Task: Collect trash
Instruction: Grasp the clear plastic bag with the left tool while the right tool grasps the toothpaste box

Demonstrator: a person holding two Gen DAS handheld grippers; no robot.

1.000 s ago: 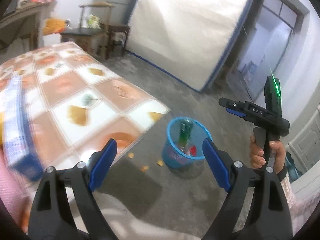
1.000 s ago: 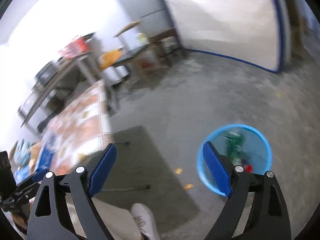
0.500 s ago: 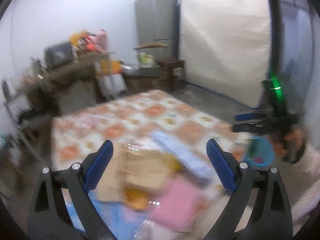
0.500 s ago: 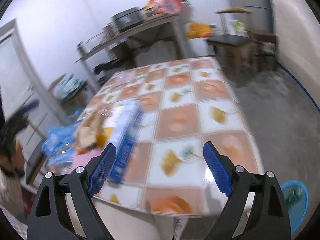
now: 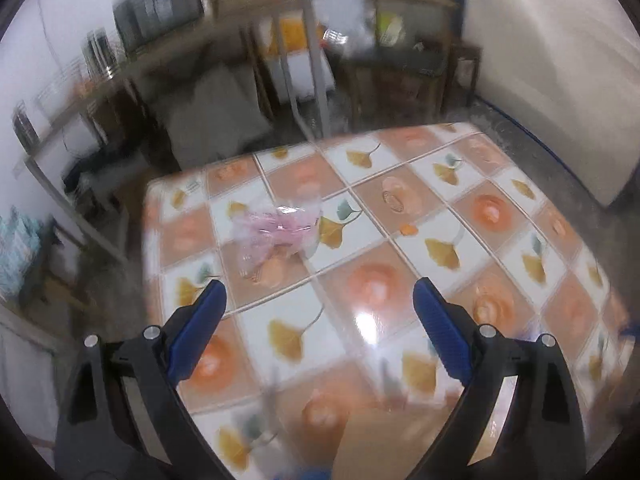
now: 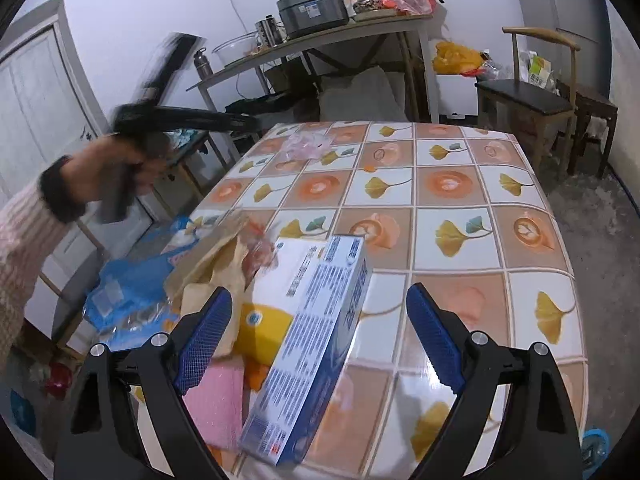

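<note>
A table with a tiled orange-and-white cloth (image 6: 460, 184) holds trash. A crumpled clear-pink plastic bag (image 5: 276, 228) lies near its far left corner, also in the right wrist view (image 6: 308, 146). A blue-and-white carton (image 6: 316, 320) lies at the near edge beside a brown paper bag (image 6: 212, 256), a blue plastic wrapper (image 6: 132, 292) and a pink packet (image 6: 216, 404). My left gripper (image 5: 318, 320) is open and empty above the table, the pink bag ahead of it; the right wrist view shows it blurred at the table's left (image 6: 188, 114). My right gripper (image 6: 318, 332) is open and empty over the carton.
A blue waste bin (image 6: 596, 444) shows at the bottom right on the floor. A small orange scrap (image 5: 408, 229) lies mid-table. A long shelf table (image 6: 320, 36) with appliances and bags stands behind. A chair (image 6: 528, 100) stands at the far right.
Both grippers have swung away from the blue bin on the floor to face the table. The left one has moved on past the near pile toward the pink bag. Both stay open.
</note>
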